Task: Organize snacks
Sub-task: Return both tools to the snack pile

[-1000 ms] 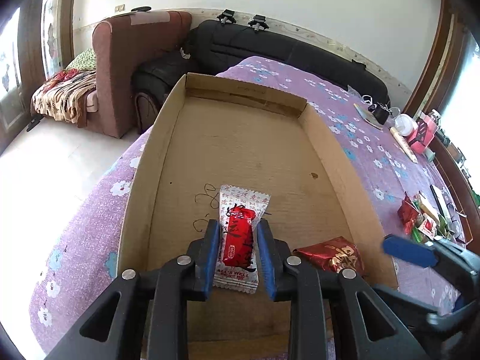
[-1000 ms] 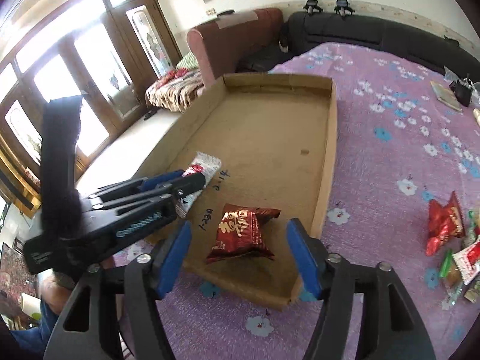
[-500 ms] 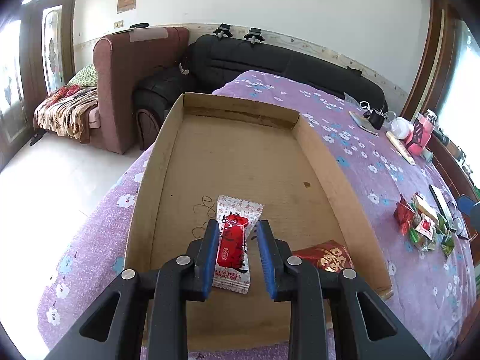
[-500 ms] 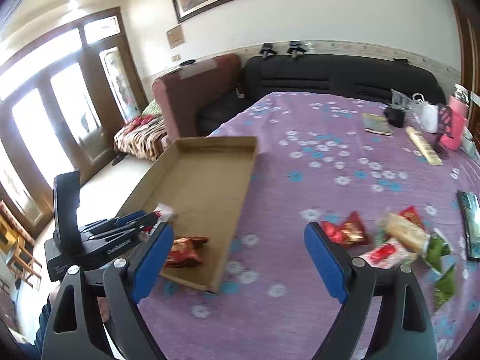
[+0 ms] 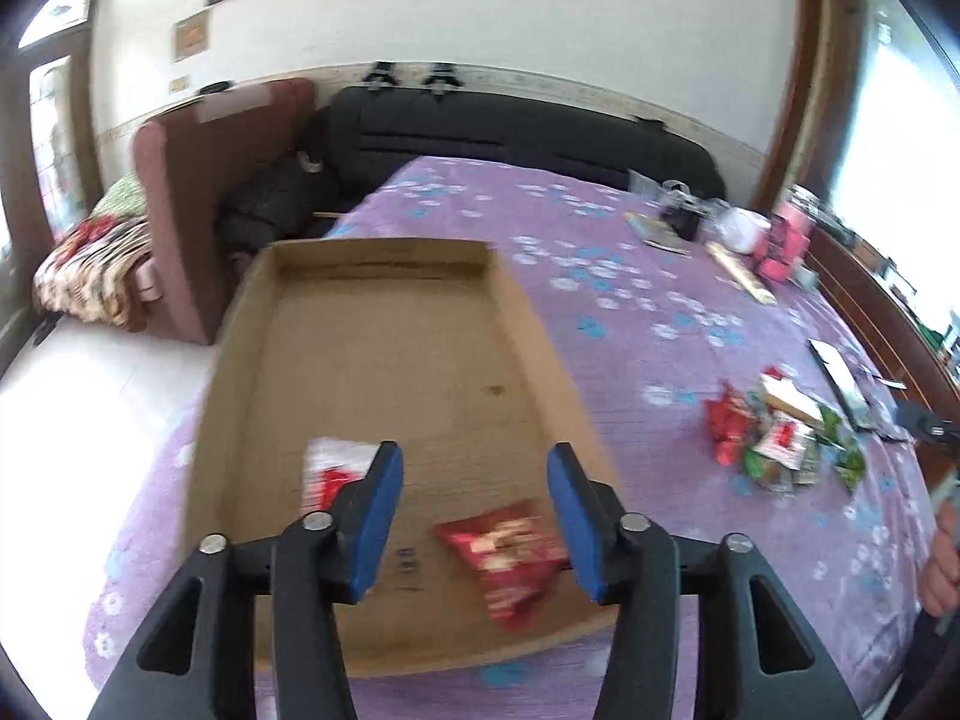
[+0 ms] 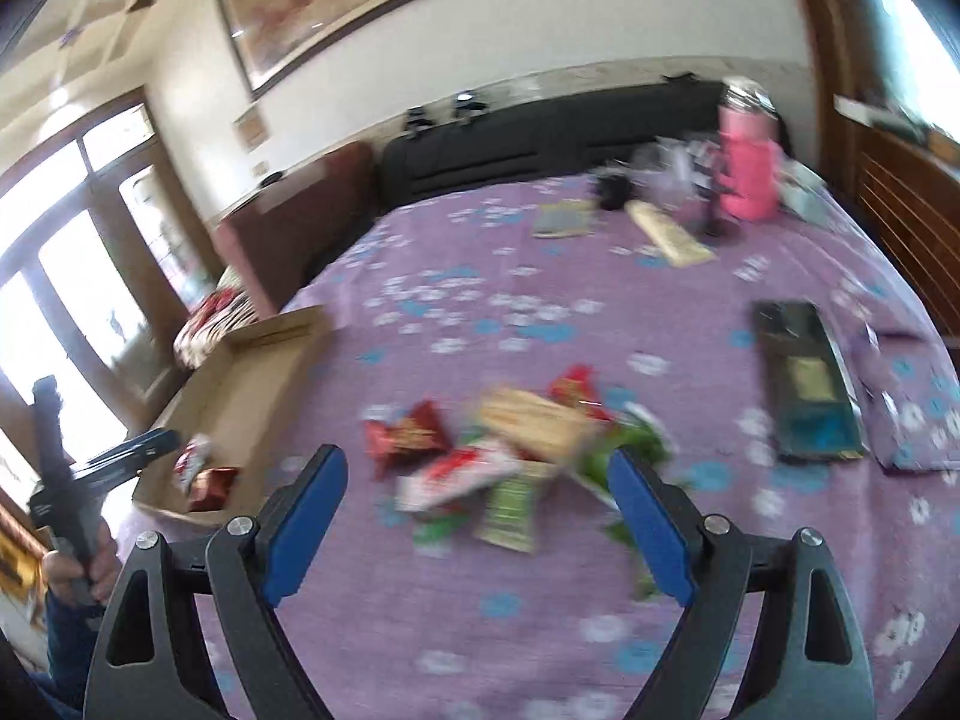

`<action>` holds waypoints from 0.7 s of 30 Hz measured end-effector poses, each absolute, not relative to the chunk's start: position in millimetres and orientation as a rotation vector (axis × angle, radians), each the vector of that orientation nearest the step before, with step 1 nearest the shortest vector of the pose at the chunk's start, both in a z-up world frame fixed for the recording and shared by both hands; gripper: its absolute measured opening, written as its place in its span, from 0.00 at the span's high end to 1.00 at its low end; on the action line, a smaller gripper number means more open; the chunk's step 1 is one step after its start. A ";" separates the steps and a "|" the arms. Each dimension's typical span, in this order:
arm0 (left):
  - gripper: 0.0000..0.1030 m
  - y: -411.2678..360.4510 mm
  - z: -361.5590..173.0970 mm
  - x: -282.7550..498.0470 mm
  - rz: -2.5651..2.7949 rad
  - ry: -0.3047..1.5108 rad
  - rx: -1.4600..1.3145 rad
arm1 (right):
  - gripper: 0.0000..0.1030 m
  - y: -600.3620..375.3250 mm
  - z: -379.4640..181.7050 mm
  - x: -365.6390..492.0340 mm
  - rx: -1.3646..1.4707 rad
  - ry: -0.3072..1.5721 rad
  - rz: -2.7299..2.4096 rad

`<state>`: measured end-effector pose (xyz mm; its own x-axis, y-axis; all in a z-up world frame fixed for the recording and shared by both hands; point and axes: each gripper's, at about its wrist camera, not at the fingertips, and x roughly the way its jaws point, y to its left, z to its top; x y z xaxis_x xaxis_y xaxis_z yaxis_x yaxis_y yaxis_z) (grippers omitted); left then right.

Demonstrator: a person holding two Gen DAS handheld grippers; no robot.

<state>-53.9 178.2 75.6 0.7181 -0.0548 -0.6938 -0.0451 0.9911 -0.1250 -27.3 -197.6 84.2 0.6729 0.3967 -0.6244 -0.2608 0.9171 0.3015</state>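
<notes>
Left gripper (image 5: 474, 516) angled down, jaws just opening, empty

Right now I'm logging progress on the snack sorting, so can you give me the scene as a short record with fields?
container: cardboard tray on the purple flowered cloth
in tray: white-and-red snack packet; dark red snack packet
still outside: pile of mixed snack packets on the cloth
left tongs: open, jaws have just been opening, gripping nothing, above the tray's near end
right tongs: open, empty, above the pile
image quality: both views motion-blurred
</notes>
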 end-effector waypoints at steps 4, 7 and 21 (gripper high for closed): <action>0.32 128.3 82.9 -42.0 -0.095 0.788 -0.062 | 0.15 -234.2 59.0 -14.0 0.264 0.786 0.312; 0.31 86.3 83.0 -30.1 -0.148 0.809 0.030 | 0.17 -244.4 45.7 -6.7 0.302 0.824 0.324; 0.24 15.9 56.3 37.1 -0.233 0.945 0.178 | 0.54 -207.2 22.4 -4.3 0.036 0.907 0.229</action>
<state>37.1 15.9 56.3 0.5633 -0.1198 -0.8175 0.2745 0.9604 0.0484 -4.3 -207.2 22.4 0.5937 0.2123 -0.7762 -0.1824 0.9750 0.1271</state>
